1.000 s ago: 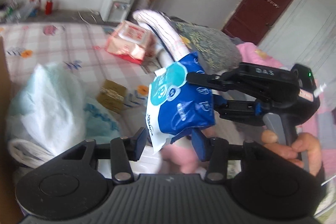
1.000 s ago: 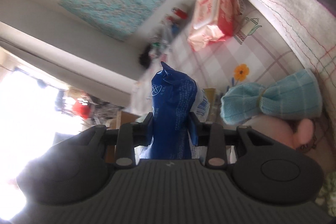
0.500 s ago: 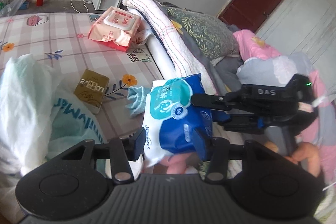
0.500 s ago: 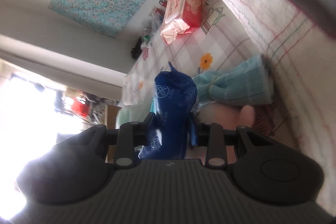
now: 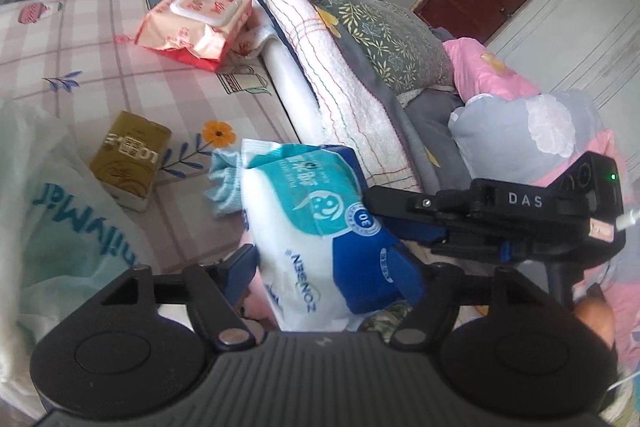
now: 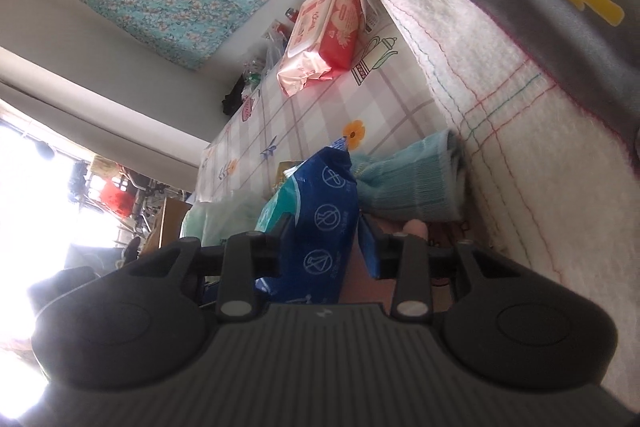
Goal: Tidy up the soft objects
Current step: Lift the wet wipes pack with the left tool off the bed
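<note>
Now, left wrist view: left gripper (image 5: 332,269) jaws opening, wider than a second ago, blue wipes pack (image 5: 320,227) loose between them above the bed sheet (image 5: 80,67). Right wrist view: right gripper (image 6: 324,239) opening slightly, still clamping the pack (image 6: 320,223), lower than before, beside teal cloth (image 6: 408,183).

We take the wipes pack (image 5: 320,223) as landmark. Just behind it lies the rolled cloth (image 5: 224,183), touching it; left of that stands the small carton (image 5: 128,155) on the bedsheet (image 5: 80,67). Farther behind lies the lidded wipes packet (image 5: 196,19). Left of the landmark sits the plastic bag (image 5: 52,211); right of it runs the folded blanket (image 5: 332,67).
</note>
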Action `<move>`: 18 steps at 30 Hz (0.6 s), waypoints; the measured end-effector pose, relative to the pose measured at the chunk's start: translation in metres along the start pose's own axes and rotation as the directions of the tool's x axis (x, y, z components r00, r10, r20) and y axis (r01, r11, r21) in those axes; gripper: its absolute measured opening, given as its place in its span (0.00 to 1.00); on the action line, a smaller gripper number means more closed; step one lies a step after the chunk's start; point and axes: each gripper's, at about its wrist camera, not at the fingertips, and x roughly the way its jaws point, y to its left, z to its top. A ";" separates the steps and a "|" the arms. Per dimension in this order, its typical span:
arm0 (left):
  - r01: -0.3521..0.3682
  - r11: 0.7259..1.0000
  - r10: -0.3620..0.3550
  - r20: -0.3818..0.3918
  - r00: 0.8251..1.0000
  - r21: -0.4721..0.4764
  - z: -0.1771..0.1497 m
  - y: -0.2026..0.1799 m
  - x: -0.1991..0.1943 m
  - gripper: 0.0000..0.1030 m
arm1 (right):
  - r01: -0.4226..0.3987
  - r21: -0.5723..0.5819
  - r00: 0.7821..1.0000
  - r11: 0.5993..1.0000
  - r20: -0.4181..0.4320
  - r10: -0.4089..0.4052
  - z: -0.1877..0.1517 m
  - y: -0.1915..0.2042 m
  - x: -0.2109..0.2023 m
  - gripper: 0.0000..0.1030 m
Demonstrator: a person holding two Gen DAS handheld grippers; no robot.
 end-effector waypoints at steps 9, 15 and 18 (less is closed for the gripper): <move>0.001 1.000 -0.002 0.018 1.000 0.019 -0.003 -0.009 -0.009 0.66 | -0.014 -0.001 1.000 1.000 0.027 0.014 -0.008 0.013 -0.006 0.34; 0.021 0.999 -0.023 0.063 0.998 0.035 -0.010 -0.016 -0.039 0.66 | -0.016 -0.027 0.997 0.999 0.072 0.018 -0.022 0.040 -0.024 0.34; 0.011 0.999 -0.016 0.101 0.995 0.050 -0.014 -0.019 -0.064 0.66 | -0.023 -0.076 0.995 0.997 0.094 0.030 -0.031 0.064 -0.031 0.34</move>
